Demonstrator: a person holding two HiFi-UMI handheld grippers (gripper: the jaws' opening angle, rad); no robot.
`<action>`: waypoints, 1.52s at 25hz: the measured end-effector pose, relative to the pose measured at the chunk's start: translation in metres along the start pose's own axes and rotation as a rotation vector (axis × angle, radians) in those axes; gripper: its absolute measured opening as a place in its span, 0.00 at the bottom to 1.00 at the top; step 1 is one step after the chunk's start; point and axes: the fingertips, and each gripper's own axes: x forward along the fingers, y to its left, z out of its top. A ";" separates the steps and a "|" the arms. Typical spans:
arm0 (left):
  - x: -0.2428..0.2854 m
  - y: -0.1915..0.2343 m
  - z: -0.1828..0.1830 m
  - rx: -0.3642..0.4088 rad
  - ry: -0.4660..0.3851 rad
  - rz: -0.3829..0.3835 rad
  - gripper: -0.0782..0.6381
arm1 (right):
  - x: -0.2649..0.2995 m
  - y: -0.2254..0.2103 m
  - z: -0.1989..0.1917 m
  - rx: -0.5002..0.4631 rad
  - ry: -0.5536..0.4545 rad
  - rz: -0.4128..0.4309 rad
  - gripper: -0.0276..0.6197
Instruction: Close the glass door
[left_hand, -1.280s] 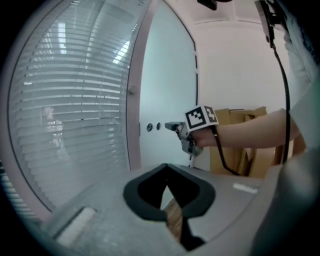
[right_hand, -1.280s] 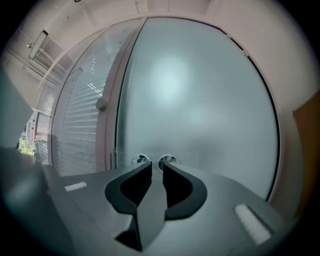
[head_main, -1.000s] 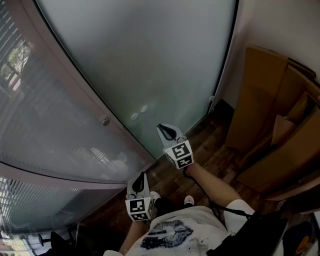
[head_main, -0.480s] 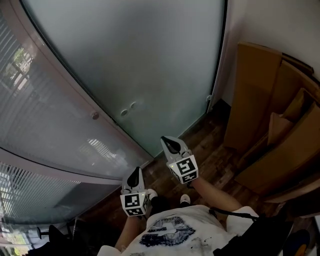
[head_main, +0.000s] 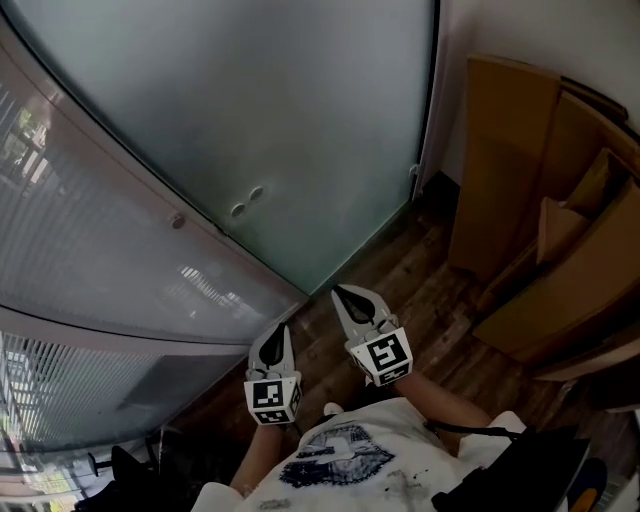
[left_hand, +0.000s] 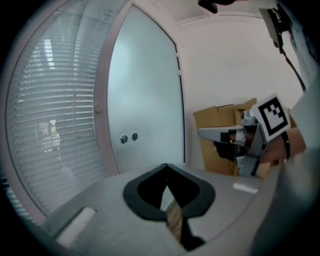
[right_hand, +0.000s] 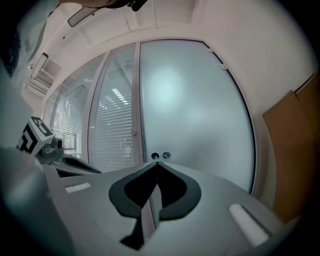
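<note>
Frosted glass door straight ahead, seated in its frame

Frosting hides whatever lies behind, and the head view cuts off its top; the pane is pale, with two round fittings near its left edge; left gripper and right gripper hang short of it, jaws pressed together, empty; cardboard sheets lean rightward; slatted blinds leftward.

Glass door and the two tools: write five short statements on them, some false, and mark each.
1. The glass door is frosted. True.
2. The right tool grips the door's two round fittings. False: its jaws are together on nothing, short of the door.
3. Cardboard sheets lean right of the door. True.
4. The left tool has its jaws wide apart. False: they are together, empty.
5. The floor is carpeted. False: it is wood planks.
</note>
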 end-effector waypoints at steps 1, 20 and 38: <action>-0.003 -0.001 0.001 0.003 -0.009 -0.011 0.11 | -0.004 0.005 0.000 -0.001 0.004 -0.004 0.05; -0.119 0.046 -0.047 -0.017 -0.101 -0.064 0.11 | -0.062 0.138 -0.039 -0.050 0.083 -0.063 0.05; -0.190 0.036 -0.081 -0.074 -0.099 -0.203 0.11 | -0.130 0.202 -0.043 -0.081 0.108 -0.238 0.05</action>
